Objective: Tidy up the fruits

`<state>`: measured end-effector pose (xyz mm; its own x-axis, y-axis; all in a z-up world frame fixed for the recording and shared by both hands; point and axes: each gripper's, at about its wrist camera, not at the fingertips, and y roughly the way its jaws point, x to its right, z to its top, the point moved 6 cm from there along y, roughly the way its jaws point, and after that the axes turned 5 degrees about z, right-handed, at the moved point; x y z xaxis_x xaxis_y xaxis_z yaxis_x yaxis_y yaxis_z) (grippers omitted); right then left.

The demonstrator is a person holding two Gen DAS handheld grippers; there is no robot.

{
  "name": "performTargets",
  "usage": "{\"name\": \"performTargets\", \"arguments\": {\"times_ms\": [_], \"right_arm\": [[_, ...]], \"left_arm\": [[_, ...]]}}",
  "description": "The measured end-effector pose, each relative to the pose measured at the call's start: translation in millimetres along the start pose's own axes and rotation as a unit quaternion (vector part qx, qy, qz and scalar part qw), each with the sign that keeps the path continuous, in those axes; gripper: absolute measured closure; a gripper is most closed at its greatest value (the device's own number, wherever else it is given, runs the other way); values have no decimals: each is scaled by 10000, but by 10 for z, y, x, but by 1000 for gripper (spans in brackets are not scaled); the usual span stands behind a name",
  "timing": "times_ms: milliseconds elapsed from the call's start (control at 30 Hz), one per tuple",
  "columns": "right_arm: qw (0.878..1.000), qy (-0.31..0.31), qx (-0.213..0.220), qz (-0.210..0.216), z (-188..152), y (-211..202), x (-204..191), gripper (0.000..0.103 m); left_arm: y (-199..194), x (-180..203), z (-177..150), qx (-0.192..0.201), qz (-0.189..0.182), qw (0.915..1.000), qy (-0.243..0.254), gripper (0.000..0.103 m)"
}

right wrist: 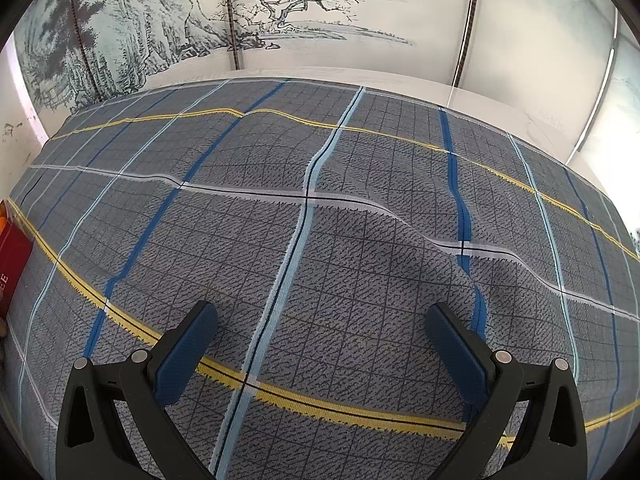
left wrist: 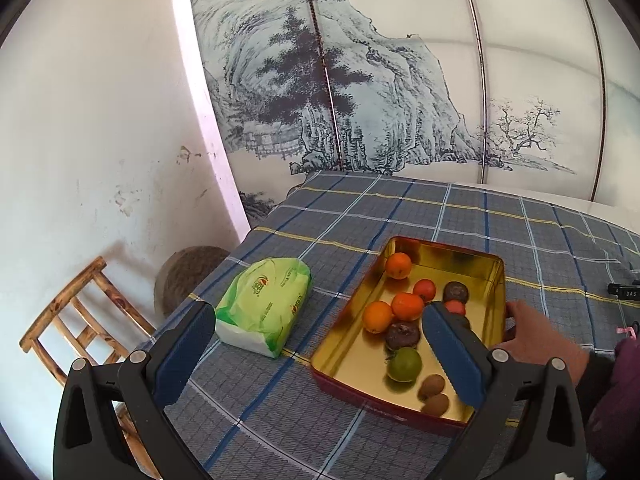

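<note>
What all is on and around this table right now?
Tin: one, gold inside, red outside, on the cloth.
Orange fruits: five, orange to red, far half of tin.
Dark fruits: two, purplish brown, mid tin.
Green fruit: one, near half of tin.
Brown fruits: two, tin's near corner.
Tissue pack: one, green and white, left of tin.
Tablecloth: one, grey-blue plaid.
Chair: one, wooden, beside table.
Hand: one, bare, at tin's right edge.
Left gripper: black and blue, open.
Right gripper: same, open over bare cloth.

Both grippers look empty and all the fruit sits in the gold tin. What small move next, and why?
Probably lower the open left gripper toward the green fruit in the tin: it lies nearest the fingers. The right gripper faces only bare tablecloth.
</note>
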<state>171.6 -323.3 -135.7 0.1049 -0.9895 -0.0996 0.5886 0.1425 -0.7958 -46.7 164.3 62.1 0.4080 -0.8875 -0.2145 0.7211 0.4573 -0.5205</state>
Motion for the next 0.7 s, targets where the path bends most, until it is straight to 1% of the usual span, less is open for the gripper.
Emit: {"name": "performTargets", "arguments": {"times_ms": [300,367,533,700], "right_arm": [[10000,0,0,0,-5,-1,-3,0],[10000,1,-1,1,-8,-2,-6,0],[10000,1,-1,1,-8,-3,-7,0],[10000,1,-1,1,-6,-4,-7,0]], "left_arm": [[161,-146,-95,-167,9,9997,-203,0],[251,-142,-137,-281,6,9994,-218,0],[562,-20,-241,-487,-74,9986,-209,0],[911,205,-334,-766,-335,9963,-188,0]]}}
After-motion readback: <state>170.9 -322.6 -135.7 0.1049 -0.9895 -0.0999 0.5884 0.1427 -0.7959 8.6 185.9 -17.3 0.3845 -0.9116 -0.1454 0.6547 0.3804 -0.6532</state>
